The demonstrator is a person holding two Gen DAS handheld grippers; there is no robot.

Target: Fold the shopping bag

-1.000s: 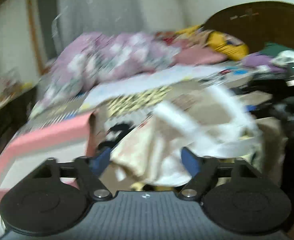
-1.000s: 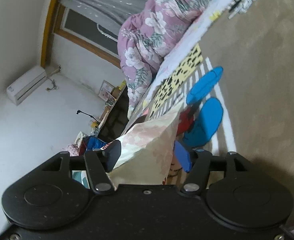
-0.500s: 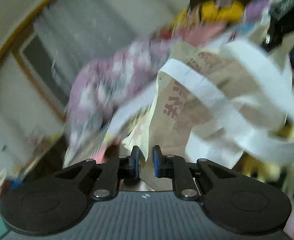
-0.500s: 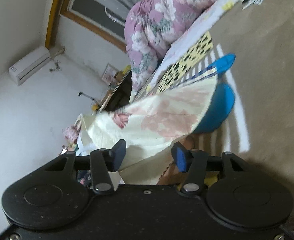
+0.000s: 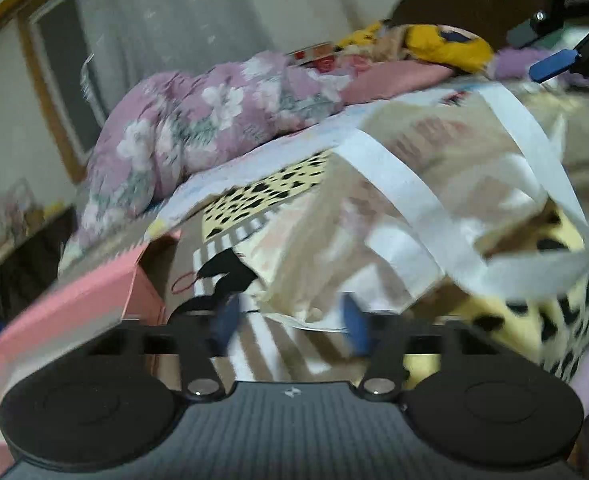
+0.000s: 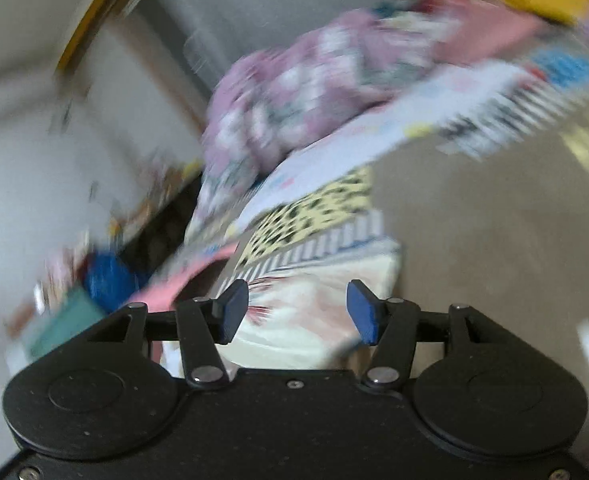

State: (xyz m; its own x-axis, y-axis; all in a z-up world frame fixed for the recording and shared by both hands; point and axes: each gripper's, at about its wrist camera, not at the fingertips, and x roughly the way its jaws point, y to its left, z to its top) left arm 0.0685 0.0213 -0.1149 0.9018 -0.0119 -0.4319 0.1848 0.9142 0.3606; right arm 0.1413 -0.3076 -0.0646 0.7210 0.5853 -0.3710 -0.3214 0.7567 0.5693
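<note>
The shopping bag (image 5: 394,200) is cream with faint pink print and wide white handles (image 5: 414,204). It lies crumpled on the bed just ahead of my left gripper (image 5: 290,320), which is open with the bag's near edge between its blue pads. In the right wrist view a cream part of the bag (image 6: 314,308) lies between the pads of my right gripper (image 6: 298,310), which is open. The right gripper's blue pad also shows in the left wrist view (image 5: 554,65) at the top right.
A pink box (image 5: 74,308) sits left of the bag. A purple floral quilt (image 5: 198,120) is heaped behind, with a yellow pillow (image 5: 446,46). A leopard-print sheet (image 5: 270,196) and a beige blanket (image 6: 494,220) cover the bed. Both views are blurred.
My left gripper was shut on the bag half a second ago and has opened; the bag has dropped onto the bed. The right wrist view has swung round to the bed.
</note>
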